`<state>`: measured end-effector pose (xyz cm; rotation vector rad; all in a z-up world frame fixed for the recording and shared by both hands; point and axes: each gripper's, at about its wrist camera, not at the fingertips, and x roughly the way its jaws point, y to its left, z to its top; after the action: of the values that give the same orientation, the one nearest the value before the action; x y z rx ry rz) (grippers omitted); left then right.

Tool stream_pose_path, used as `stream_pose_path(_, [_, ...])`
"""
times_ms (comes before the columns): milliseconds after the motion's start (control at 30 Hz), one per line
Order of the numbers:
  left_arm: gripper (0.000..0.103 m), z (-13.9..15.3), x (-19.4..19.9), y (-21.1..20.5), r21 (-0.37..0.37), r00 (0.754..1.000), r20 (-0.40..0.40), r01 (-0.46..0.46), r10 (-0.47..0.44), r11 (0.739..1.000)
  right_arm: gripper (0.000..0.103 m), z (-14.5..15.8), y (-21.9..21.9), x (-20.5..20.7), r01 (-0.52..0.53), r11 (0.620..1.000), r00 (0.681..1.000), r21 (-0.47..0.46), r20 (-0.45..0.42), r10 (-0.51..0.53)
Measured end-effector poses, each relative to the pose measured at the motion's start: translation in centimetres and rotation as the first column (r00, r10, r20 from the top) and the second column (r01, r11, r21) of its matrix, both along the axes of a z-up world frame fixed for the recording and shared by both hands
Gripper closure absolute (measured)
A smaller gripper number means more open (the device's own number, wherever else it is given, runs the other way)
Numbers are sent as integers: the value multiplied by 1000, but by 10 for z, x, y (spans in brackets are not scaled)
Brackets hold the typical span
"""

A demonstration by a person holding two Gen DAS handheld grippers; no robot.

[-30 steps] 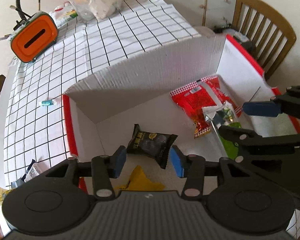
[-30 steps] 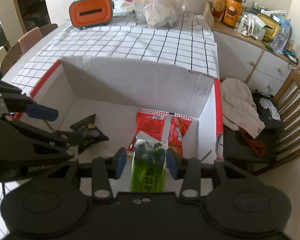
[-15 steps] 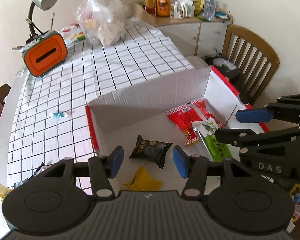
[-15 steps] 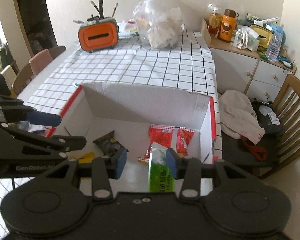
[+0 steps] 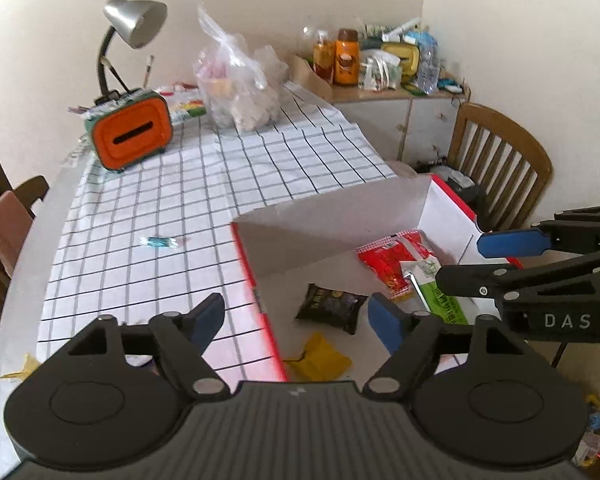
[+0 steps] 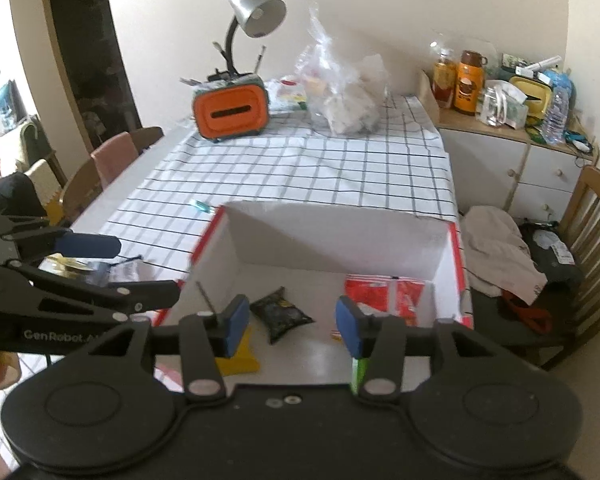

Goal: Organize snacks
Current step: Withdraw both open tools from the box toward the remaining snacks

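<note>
While I hold both claws above the near end of the box, the teal-wrapped candy (image 5: 159,242) is what my next move turns on: it lies alone on the checked cloth of the worktop (image 5: 148,216), well left of the box wall and ahead of the left claw (image 5: 296,320), its long axis running across my view; the left claw is clearly the nearer one, so I judge that reach belongs to it. At the near left edge I can just make out a yellow scrap (image 5: 20,368) and some clear and yellow wrappers (image 6: 96,270) beside the box; those may need collecting too. The left claw's jaws are opening and stand spread with nothing between them; one finger hangs over the cloth, the other over the box floor. Straddled under it is the red-edged white cardboard box (image 5: 256,276); its left wall rises between claw and candy, so I would clear it before swinging out. Inside lie a yellow packet (image 5: 320,356), a black snack packet (image 5: 332,306), a green packet (image 5: 440,300) and a red packet (image 5: 388,258), all at rest. The right claw (image 6: 290,320) is also opening, empty, poised over the black packet. Far back stand an orange tissue box (image 5: 130,134), a lamp (image 5: 134,24) and a plastic bag (image 5: 240,92), out of the way.
</note>
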<state>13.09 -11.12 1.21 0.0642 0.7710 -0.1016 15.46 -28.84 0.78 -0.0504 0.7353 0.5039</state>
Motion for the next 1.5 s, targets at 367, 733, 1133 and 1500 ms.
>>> stream_pose_path(367, [17,-1,-50,54,-9,997,79,-22,22,1000,12,-4,37,-25,-20,999,1000,50,-2,20])
stream_pose_path(733, [15,-18,-83,148,-52,992,46,-112,114,992,0,-12,97,-52,-65,995,998,70,-10,66])
stream_pose_path(1133, [15,-43,-98,237,-22,989,-12,-149,149,989,0,-35,164,-52,-75,996,994,47,-80,79])
stream_pose_path(1500, [15,-88,-87,292,-16,984,-86,-158,156,987,0,-62,229,-47,-100,995,987,-10,-128,98])
